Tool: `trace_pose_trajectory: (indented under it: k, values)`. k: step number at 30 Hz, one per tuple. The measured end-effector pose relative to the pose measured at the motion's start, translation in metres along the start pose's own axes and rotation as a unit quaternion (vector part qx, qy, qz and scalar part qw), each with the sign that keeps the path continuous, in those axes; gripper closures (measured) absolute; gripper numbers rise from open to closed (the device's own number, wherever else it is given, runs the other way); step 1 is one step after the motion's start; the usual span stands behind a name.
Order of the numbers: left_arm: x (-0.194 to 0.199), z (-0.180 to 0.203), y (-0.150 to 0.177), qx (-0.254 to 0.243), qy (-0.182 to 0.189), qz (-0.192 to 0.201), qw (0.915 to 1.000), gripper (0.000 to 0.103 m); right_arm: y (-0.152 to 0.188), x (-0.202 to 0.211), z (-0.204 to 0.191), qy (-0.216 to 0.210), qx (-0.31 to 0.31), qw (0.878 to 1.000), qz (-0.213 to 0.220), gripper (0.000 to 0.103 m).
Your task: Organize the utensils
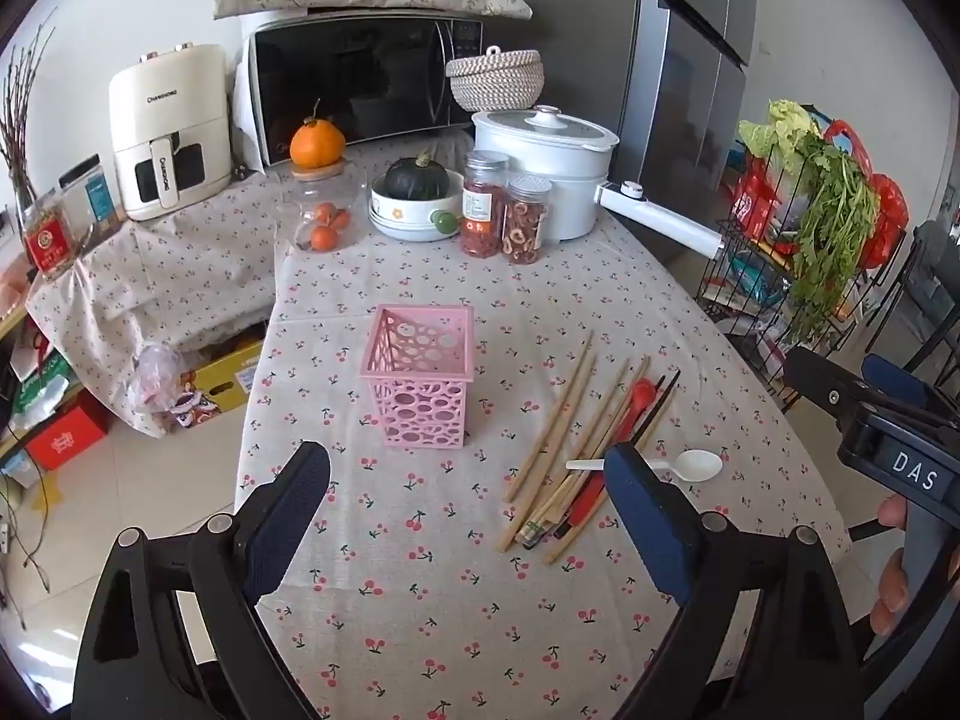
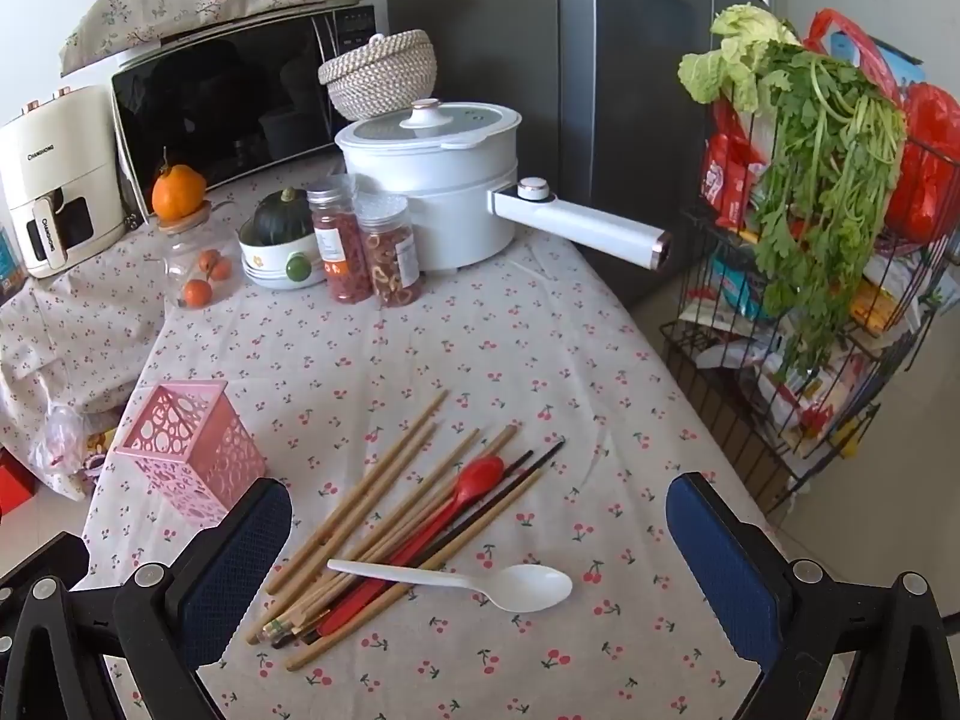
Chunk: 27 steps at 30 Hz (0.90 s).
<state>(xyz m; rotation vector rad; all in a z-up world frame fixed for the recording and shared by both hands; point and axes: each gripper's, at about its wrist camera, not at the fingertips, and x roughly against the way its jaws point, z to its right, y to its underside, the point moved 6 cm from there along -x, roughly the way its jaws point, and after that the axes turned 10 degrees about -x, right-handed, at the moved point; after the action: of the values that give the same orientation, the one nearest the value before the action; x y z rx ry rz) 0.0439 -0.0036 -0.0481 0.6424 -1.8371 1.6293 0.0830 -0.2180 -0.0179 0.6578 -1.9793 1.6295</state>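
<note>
Utensils, a loose heap of tan bamboo chopsticks, dark chopsticks, a red plastic spoon and a white plastic spoon, lay toward the table's right edge. The right gripper hung directly over them, jaws wide apart and empty; the left gripper, likewise spread, sat just left of the heap. Their long axes ran away and rightward. Farther off, toward the left edge, stood the pink perforated plastic holder, upright and empty.
</note>
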Motion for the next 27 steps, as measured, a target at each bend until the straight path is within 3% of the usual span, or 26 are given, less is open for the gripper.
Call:
trace_pose_trajectory:
  k: [27]
  values:
    - [0.004,-0.0001,-0.0028,-0.005,-0.002,0.017,0.9998,0.006,-0.0011,0.0002,-0.0004,0.001,-0.002,1.0,0.001,0.0]
